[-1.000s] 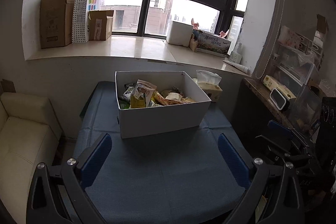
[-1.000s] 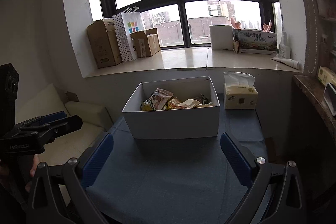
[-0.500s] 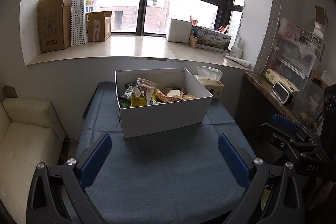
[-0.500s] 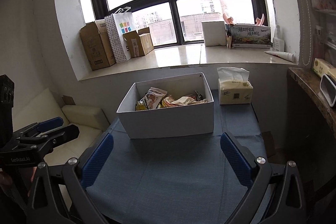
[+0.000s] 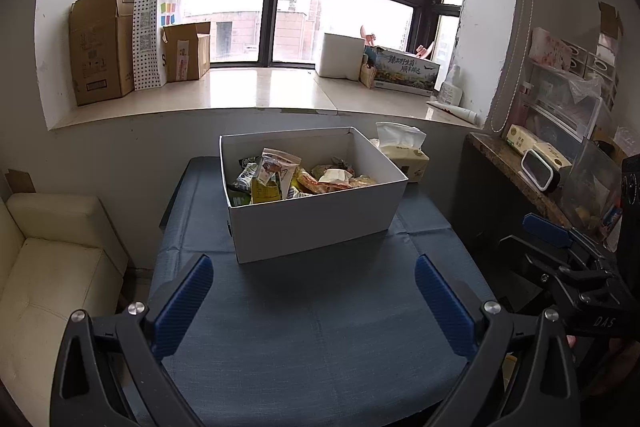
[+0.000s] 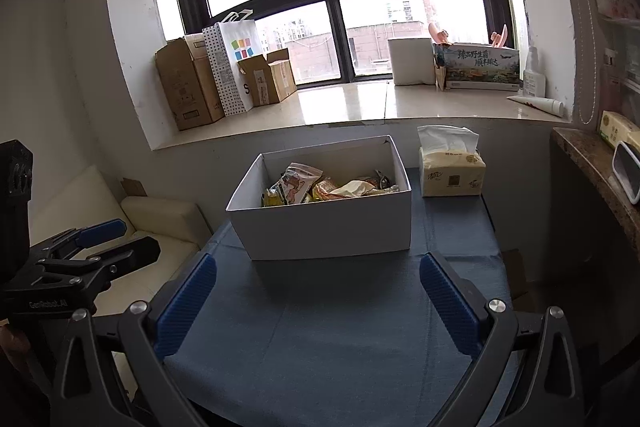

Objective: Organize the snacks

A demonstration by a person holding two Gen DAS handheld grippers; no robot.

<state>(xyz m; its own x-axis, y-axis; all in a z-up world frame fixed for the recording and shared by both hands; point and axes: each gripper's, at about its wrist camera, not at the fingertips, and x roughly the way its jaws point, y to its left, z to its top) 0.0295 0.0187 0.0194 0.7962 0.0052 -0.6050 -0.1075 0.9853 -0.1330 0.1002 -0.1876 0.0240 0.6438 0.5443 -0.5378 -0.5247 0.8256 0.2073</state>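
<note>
Snacks [image 5: 296, 179] lie heaped in an open white box [image 5: 316, 223] that stands on the far half of a table [image 5: 320, 327] covered with blue cloth, below a window sill [image 5: 256, 95]. Going left to right in the left wrist view: a cream sofa [image 5: 56, 267] sits beside the table; on the sill stand cardboard boxes [image 5: 100, 47] and a dotted paper bag [image 5: 154, 35]; the left gripper [image 5: 314, 301] hangs over the near part of the table, its blue-padded fingers [image 5: 182, 303] spread wide with nothing between them, short of the box. In the box an upright printed packet [image 5: 276, 171] leans at the left, flatter packets to its right. A tissue pack [image 5: 404, 155] stands just beside the box's far right corner. At the right edge the right gripper [image 5: 560, 251] is seen from the side. In its own view the right gripper [image 6: 318, 301] is likewise released, empty, above the cloth near the box. A shelf [image 5: 516, 163] stands right of the table.
</note>
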